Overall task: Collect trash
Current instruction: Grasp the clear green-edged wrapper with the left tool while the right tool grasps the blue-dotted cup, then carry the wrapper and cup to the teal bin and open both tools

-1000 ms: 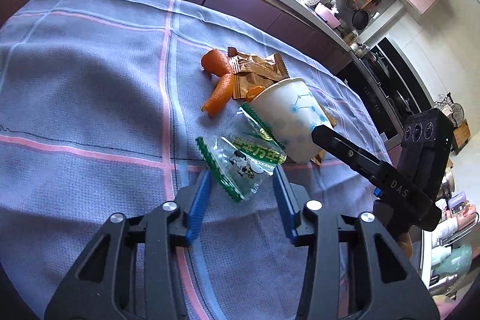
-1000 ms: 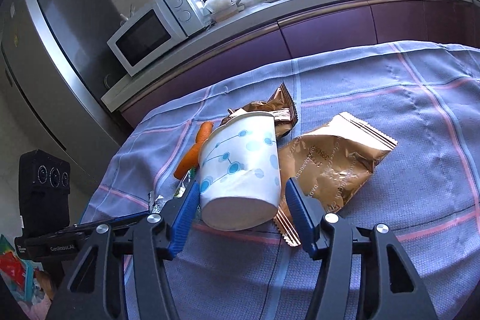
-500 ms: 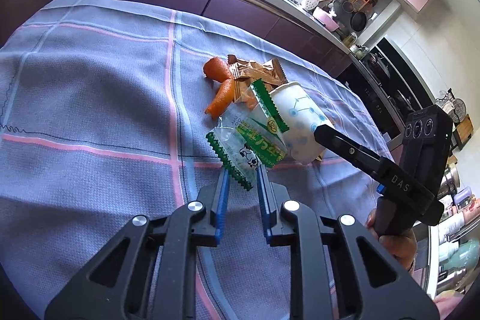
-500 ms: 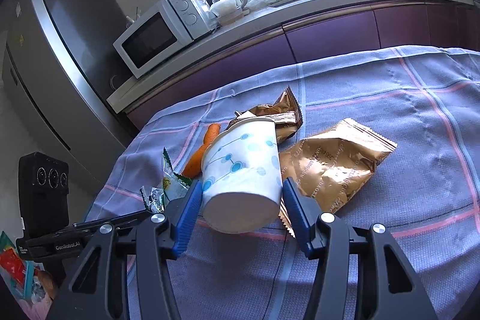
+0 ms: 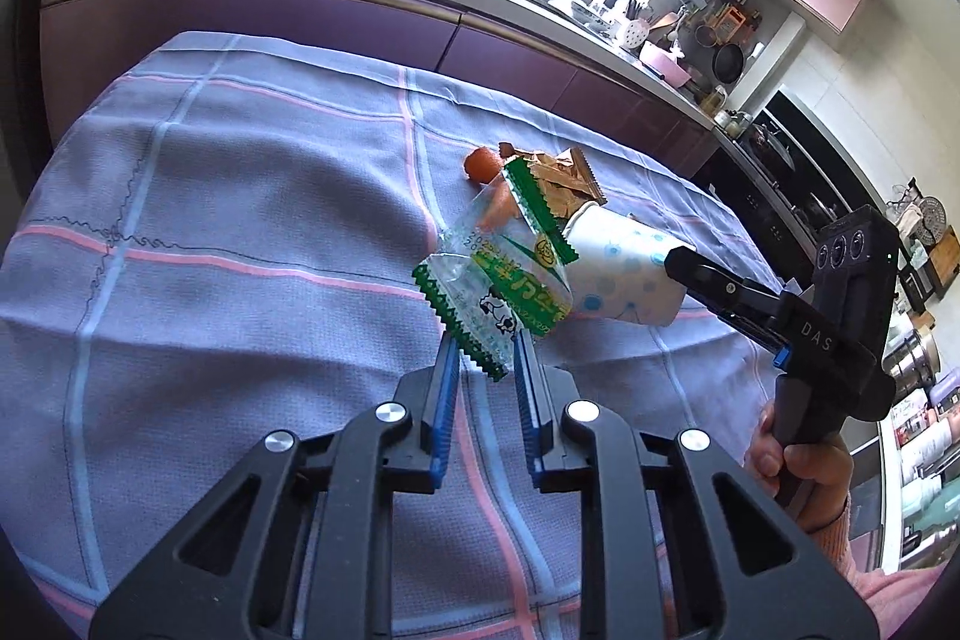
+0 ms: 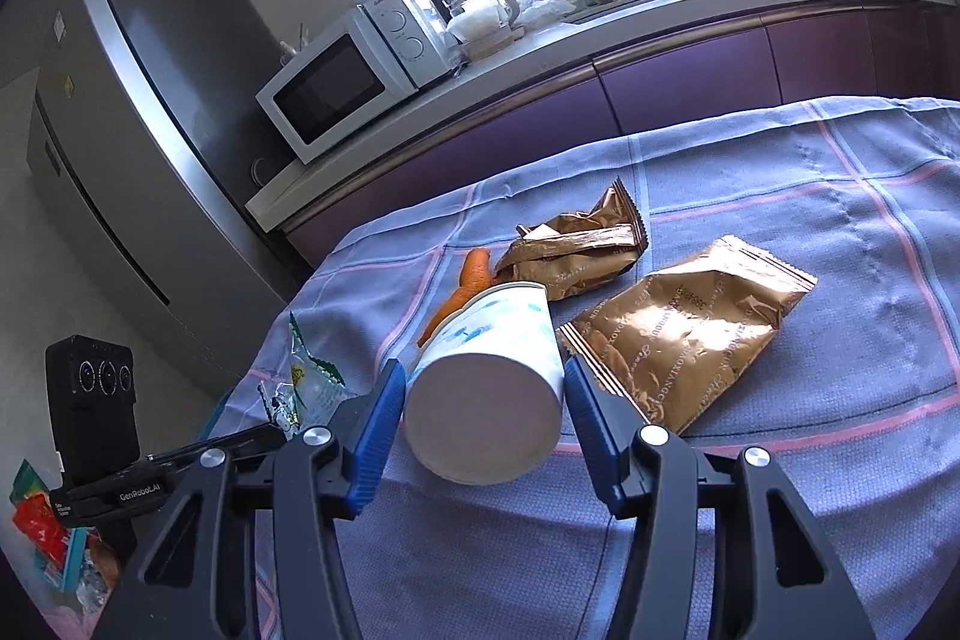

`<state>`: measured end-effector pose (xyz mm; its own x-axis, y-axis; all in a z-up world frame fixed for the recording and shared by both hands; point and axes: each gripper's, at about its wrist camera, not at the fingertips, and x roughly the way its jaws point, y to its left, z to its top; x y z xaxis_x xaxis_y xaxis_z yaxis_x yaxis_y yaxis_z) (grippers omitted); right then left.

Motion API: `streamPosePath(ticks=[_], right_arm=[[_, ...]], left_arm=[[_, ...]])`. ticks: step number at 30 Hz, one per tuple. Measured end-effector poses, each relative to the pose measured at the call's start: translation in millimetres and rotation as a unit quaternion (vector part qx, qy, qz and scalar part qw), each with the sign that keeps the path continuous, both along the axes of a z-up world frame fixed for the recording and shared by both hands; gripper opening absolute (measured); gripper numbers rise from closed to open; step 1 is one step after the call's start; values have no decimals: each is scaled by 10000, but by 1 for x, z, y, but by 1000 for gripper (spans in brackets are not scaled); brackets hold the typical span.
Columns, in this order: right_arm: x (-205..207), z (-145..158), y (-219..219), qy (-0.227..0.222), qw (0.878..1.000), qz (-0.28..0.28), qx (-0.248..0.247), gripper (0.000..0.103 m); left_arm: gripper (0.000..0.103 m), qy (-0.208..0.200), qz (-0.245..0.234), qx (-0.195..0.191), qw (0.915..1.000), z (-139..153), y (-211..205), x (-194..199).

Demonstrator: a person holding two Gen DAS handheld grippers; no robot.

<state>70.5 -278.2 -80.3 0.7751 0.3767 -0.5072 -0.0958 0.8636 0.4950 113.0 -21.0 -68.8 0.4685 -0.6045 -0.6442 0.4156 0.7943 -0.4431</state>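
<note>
My left gripper (image 5: pixel 483 349) is shut on a clear wrapper with green edges (image 5: pixel 501 280) and holds it above the blue checked tablecloth (image 5: pixel 210 220). My right gripper (image 6: pixel 480 391) is shut on a white paper cup with blue dots (image 6: pixel 489 388), tilted with its base toward the camera; the cup (image 5: pixel 618 274) also shows in the left wrist view, mouth toward the wrapper. The wrapper (image 6: pixel 303 382) shows left of the cup in the right wrist view. Orange peel (image 6: pixel 465 289), a crumpled gold wrapper (image 6: pixel 576 250) and a flat gold packet (image 6: pixel 684 334) lie on the cloth behind the cup.
A purple counter (image 6: pixel 660 58) with a microwave (image 6: pixel 354 70) runs behind the table. A fridge (image 6: pixel 138 148) stands at left. Colourful rubbish (image 6: pixel 48 532) lies low at the left, off the table's edge.
My left gripper closed on the green-edged wrapper and lifted it off the cloth toward the cup's mouth. My right gripper tightened on the cup and tilted it up slightly.
</note>
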Motion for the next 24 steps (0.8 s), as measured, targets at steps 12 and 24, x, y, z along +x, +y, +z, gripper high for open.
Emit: streamPosePath(ticks=[12, 24], right_arm=[[-14, 39, 13, -352, 9990, 211, -180, 52], [-9, 56, 61, -538, 9949, 858, 4, 52]], left_arm=[[19, -166, 224, 23, 9996, 4, 37, -15], [19, -404, 538, 213, 9975, 14, 83, -41]])
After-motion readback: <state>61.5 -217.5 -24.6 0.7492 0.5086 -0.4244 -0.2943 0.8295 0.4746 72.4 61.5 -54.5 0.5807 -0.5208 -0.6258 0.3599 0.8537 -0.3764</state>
